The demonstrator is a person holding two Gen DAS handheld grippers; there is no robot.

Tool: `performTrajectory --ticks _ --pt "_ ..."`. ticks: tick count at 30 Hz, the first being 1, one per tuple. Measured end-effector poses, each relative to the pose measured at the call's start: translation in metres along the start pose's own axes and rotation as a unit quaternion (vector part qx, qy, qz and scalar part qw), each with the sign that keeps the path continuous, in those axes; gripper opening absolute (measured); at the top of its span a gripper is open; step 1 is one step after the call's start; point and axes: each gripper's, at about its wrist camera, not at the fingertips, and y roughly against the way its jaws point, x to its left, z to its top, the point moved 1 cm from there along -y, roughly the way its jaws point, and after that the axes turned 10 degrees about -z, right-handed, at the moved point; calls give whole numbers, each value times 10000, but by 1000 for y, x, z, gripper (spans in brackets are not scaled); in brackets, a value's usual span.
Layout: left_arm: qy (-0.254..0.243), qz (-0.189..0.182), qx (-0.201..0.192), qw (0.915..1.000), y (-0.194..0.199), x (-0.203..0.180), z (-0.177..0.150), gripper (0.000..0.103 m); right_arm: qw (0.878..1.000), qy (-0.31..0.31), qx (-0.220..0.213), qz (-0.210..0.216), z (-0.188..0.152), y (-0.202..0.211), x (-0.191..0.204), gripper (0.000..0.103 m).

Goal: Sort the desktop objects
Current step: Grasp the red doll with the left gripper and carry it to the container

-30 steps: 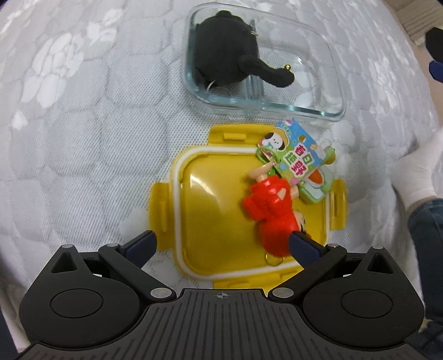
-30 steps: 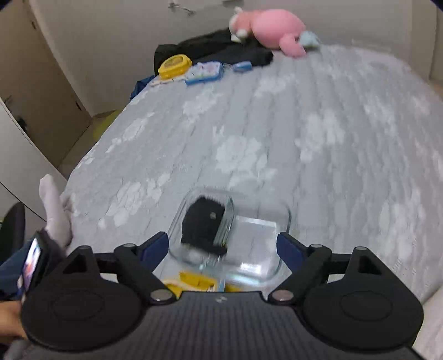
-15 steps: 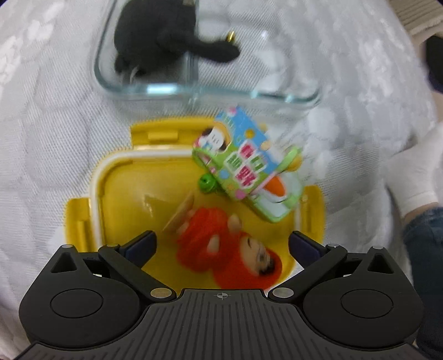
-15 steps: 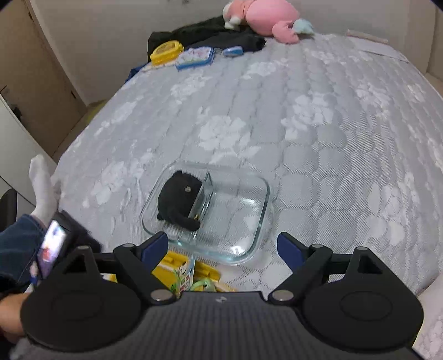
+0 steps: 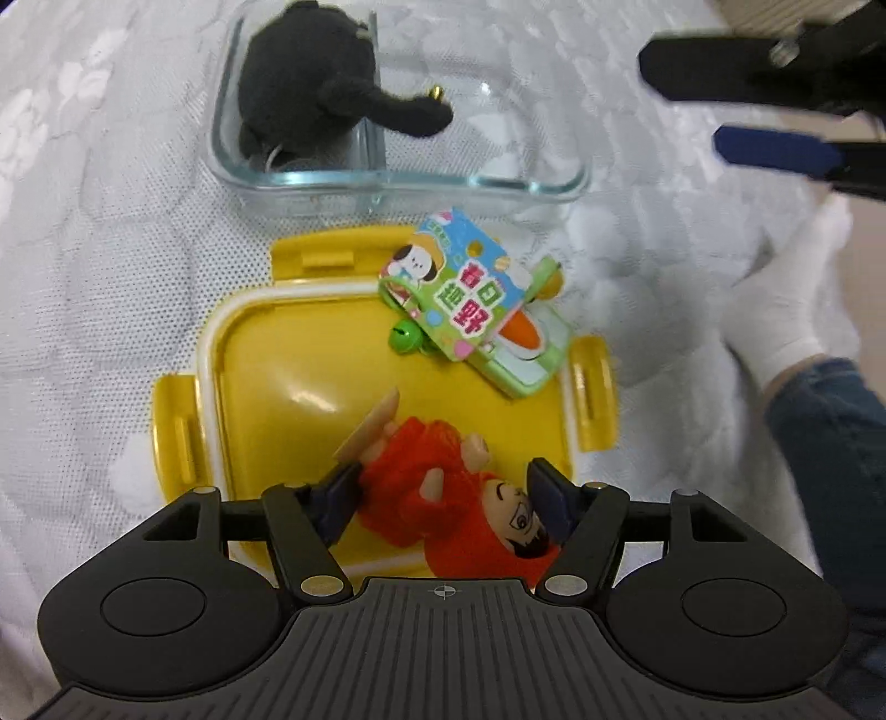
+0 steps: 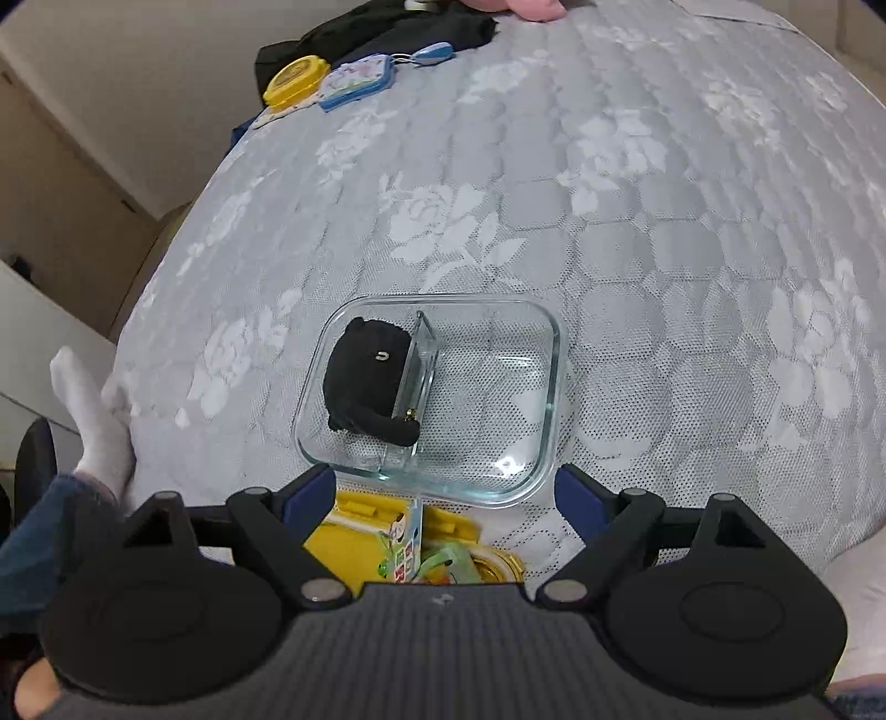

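Note:
A red doll [image 5: 443, 498] lies on a yellow lid [image 5: 288, 376]. My left gripper [image 5: 440, 498] has closed its fingers against the doll's sides. A green picture card pouch [image 5: 476, 304] with a small green bell lies on the lid's far right corner. Beyond it stands a clear glass divided container [image 5: 498, 183] with a black plush toy [image 5: 315, 83] in its left compartment. In the right wrist view my right gripper [image 6: 446, 493] is open and empty above the container [image 6: 498, 399], with the plush [image 6: 365, 376] inside and the lid [image 6: 354, 531] and pouch [image 6: 410, 548] below.
Everything rests on a grey-white floral bedspread [image 6: 609, 194]. A white-socked foot [image 5: 786, 299] and jeans leg are at the right. At the bed's far end lie a yellow round case [image 6: 293, 77], a blue pouch [image 6: 357, 83] and dark clothing [image 6: 387, 33].
My left gripper moved down onto the red doll and its fingers closed from wide open to pressing its sides. My right gripper rose and came over the glass container.

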Motion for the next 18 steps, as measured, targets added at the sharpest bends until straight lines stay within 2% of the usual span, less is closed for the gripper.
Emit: performTrajectory --ticks 2,6,9,11,13,15,18 --pt "-127 -82 -174 9997 13 -5 2 70 9999 -22 -78 -110 1 2 -2 87" --pt "-313 -235 -604 9974 37 -19 28 70 9993 -230 -187 -208 5 6 -12 87" --pt "-672 -96 -1009 9926 46 -28 59 70 9978 -542 -301 -239 8 9 -24 88" --pt "-1183 174 -1245 9850 47 -38 78 70 9960 -757 -367 -287 10 10 -32 89" --pt "-1868 582 -1417 9704 42 -48 98 70 9944 -923 -383 -331 11 10 -39 90" --pt "-2340 950 -1387 9576 32 -51 111 70 9938 -980 -355 -376 10 7 -43 90" --pt "-2598 1074 -1215 9519 13 -49 124 70 9936 -986 -344 -440 10 4 -48 90"
